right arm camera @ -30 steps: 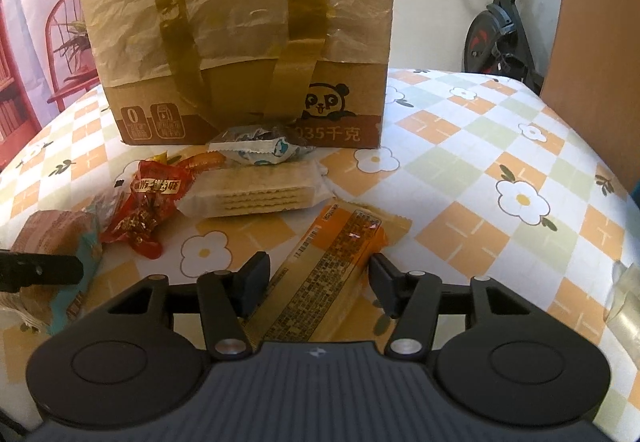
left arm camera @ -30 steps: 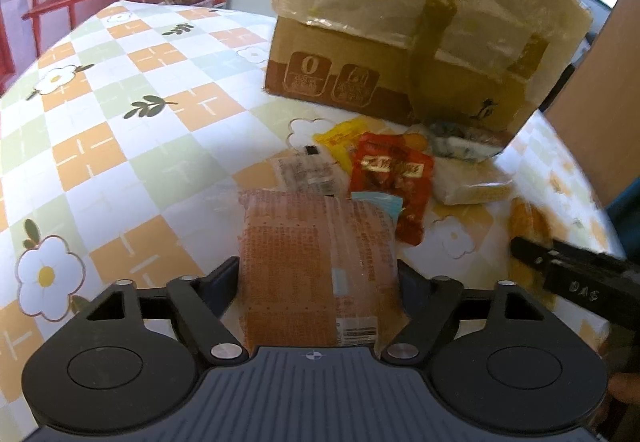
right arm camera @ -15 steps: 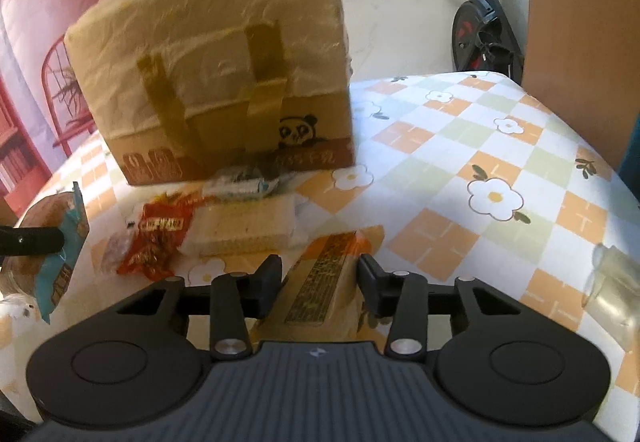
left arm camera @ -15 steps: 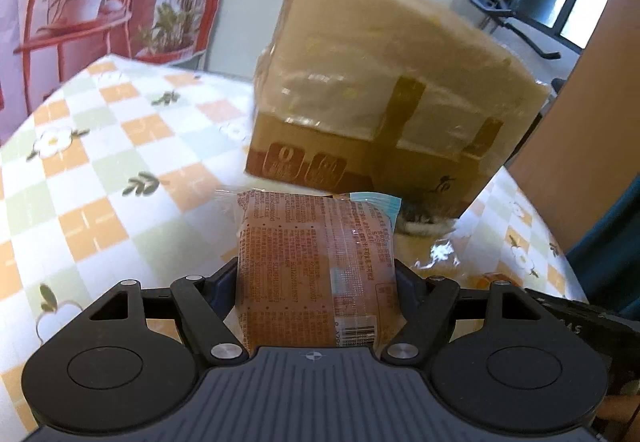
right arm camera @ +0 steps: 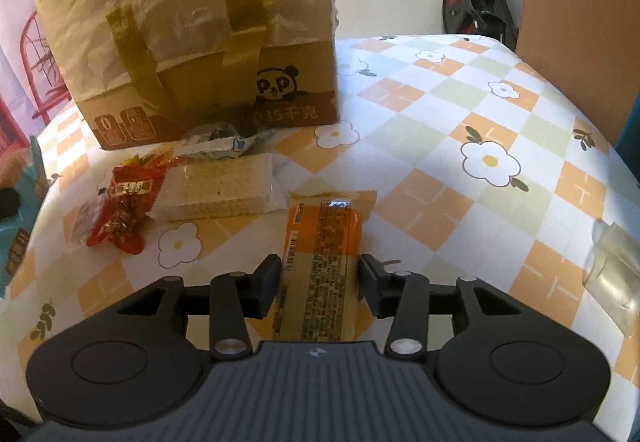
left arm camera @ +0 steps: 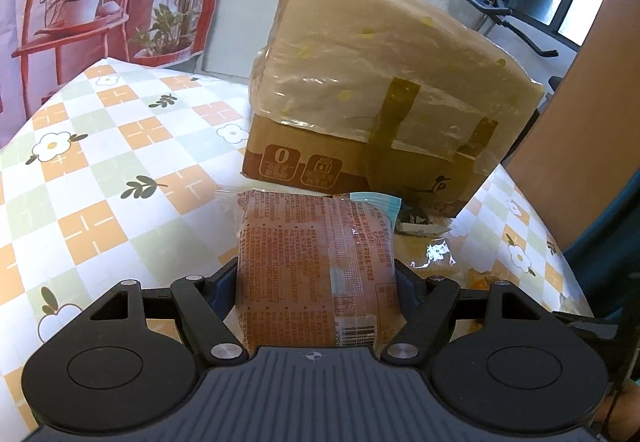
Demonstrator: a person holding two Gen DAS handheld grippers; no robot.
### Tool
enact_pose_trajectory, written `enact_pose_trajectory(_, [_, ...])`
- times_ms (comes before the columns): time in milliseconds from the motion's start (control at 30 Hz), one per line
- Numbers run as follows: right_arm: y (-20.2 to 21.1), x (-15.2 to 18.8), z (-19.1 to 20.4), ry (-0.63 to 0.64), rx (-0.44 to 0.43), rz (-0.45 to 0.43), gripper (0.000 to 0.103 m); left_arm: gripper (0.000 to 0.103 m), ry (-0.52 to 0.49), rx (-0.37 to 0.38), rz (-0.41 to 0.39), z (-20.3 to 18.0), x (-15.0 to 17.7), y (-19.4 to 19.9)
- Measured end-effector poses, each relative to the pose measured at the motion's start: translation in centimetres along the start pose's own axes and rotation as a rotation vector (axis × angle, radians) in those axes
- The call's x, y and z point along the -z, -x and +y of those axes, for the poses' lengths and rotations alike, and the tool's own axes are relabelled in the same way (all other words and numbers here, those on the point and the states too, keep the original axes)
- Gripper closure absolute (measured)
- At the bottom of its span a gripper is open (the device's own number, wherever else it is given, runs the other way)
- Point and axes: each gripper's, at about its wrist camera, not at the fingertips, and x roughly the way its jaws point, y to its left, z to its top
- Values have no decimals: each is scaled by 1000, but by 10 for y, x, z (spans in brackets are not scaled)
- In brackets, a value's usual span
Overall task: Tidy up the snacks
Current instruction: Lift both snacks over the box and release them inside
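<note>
The left hand-held gripper (left arm camera: 316,284) pinches a brown-orange, clear-wrapped snack packet with a pale blue edge (left arm camera: 316,266), its pads pressed against the packet's two long sides. The packet is lifted clear of the surface (left arm camera: 120,161), which is covered with a cloth of orange, green and white checks and white flowers.

The right hand-held gripper (right arm camera: 320,278) straddles a long orange snack bar in a printed wrapper (right arm camera: 320,266), which points away from the camera. Its jaws have just been closing and then easing slightly apart. The left pad sits against the bar's edge, while a thin gap seems to show beside the right pad, so a firm pinch cannot be confirmed. Whether the bar is resting on the cloth or lifted cannot be told.

Behind both stands a large cardboard box draped in crinkled translucent plastic held by brown tape strips (right arm camera: 200,33), with a panda print on its front. Just before the box lie a small silver-and-blue wrapper (right arm camera: 216,143), a clear pack of pale wafer biscuits (right arm camera: 218,189) and, touching its left end, a red crinkled snack bag (right arm camera: 124,205). A clear plastic object (right arm camera: 612,270) lies at the right edge of the surface.
</note>
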Motion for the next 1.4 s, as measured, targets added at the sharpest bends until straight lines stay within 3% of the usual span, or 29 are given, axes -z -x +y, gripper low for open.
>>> enact_pose_trajectory(200, [-2, 0, -5, -22, -22, 15, 61, 25, -23, 13, -15, -3, -7, 5])
enact_pose_trajectory(367, [23, -15, -16, -82, -71, -66, 61, 25, -63, 41, -73, -11, -29, 16])
enact_pose_trajectory(633, [78, -70, -17, -65, -113, -261, 61, 25, -130, 115, -180, -42, -83, 31])
enact_pose_trajectory(867, [104, -143, -2, 9, -157, -406, 61, 25, -165, 161, -260, -75, -149, 15])
enact_pose_trajectory(1067, [87, -206, 21, 111, -160, -485, 61, 25, -153, 161, -244, -92, -203, -31])
enact_pose_trajectory(1233, [49, -247, 30, 148, -174, -461, 61, 25, -178, 120, -194, -103, -228, -72])
enact_pose_trajectory(1400, [10, -267, 31, 174, -160, -420, 61, 25, -195, 103, -174, -101, -243, -94])
